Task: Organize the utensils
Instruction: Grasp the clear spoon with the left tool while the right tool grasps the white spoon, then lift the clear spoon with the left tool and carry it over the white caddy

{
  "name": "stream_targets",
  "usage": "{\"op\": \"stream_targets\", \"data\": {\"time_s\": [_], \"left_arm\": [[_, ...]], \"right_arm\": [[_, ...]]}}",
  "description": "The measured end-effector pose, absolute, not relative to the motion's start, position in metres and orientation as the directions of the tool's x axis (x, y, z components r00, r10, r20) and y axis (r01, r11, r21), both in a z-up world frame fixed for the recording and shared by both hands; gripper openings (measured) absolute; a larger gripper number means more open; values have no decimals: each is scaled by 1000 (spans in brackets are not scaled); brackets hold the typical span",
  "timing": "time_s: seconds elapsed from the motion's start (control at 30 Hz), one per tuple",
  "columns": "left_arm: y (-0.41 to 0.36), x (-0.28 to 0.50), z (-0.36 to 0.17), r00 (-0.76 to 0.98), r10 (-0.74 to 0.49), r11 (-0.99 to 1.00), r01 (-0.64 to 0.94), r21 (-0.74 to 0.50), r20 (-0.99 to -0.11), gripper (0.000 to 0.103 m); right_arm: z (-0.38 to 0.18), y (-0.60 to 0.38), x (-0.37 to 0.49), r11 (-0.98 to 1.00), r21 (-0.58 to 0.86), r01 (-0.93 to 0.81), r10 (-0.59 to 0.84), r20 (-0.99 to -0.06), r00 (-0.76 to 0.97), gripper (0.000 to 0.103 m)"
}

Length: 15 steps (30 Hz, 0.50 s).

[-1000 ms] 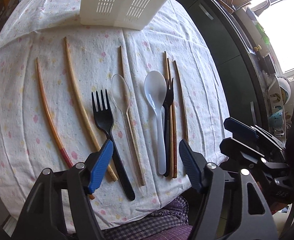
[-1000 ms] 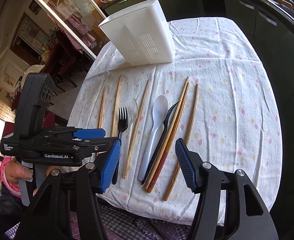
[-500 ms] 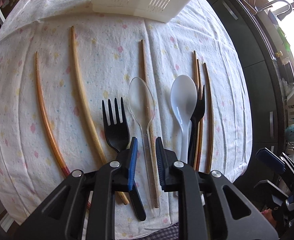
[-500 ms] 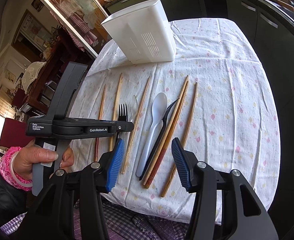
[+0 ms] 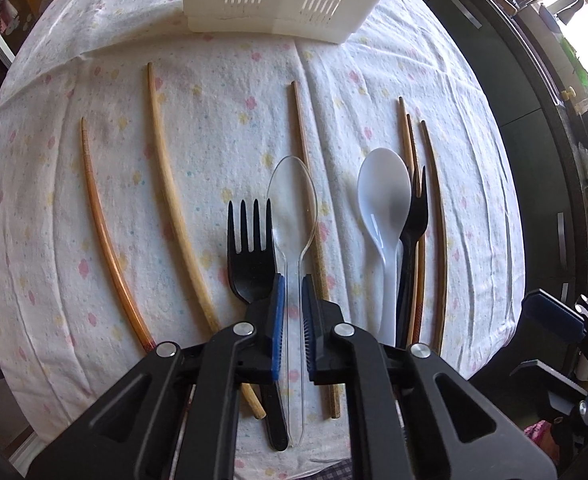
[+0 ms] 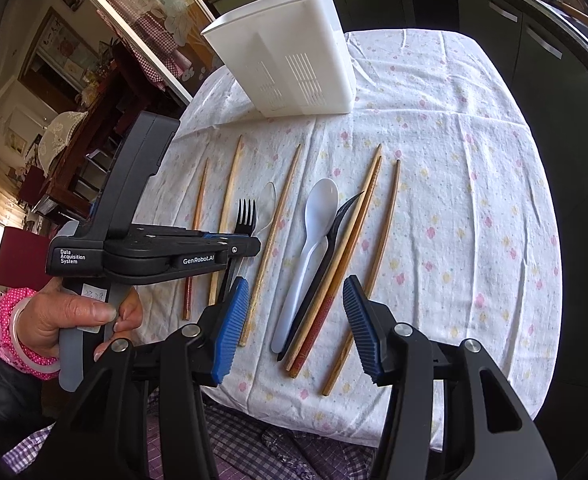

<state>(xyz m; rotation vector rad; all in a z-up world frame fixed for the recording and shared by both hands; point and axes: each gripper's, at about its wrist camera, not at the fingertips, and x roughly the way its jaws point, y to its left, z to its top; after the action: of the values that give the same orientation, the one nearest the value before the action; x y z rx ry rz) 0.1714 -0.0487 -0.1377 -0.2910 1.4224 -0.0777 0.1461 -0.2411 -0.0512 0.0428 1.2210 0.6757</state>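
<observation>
Now the clear spoon (image 5: 292,216), lying on the cloth (image 5: 373,80) just right of the black fork (image 5: 251,248), is clamped at its handle by the left gripper (image 5: 291,312), while the right gripper (image 6: 294,320) hangs apart and empty; a straight lift toward the far white bin (image 6: 294,64) seems called for next.

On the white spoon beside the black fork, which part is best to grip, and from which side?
Probably the white spoon is best gripped at mid-handle from above, pads closing across its width. It lies flat, the handle is narrow, and the bowl is wide and rounded. A black fork lies against it, so finger room is tight.
</observation>
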Motion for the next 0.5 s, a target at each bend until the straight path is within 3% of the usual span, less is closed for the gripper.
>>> {"op": "stream_targets", "data": {"time_s": [0.1,0.17,0.3,0.37,0.5], "left_arm": [[-43,170,-135,158,-206,967,-116,-225,-966,9],[-41,169,-134,156,-205,969,-109,-223,-966,9],[-40,166,-134,148,-206,971,-96,-221,-967,9],[-41,166,-135,142,-208,971,-86,-222,-968,9],[-42,165,-136,138,-209,972,-77,-221,-968,9]], "right_arm": [[-59,-226,153,805,387,-450,485,-866,122,47],[-68,-216,161,813,392,-431,470,-878,88,34],[-88,-200,178,842,360,-402,406,-913,32,29],[-97,-194,185,855,349,-383,384,-923,15,21],[-110,-181,193,875,308,-372,324,-946,-21,19]]}}
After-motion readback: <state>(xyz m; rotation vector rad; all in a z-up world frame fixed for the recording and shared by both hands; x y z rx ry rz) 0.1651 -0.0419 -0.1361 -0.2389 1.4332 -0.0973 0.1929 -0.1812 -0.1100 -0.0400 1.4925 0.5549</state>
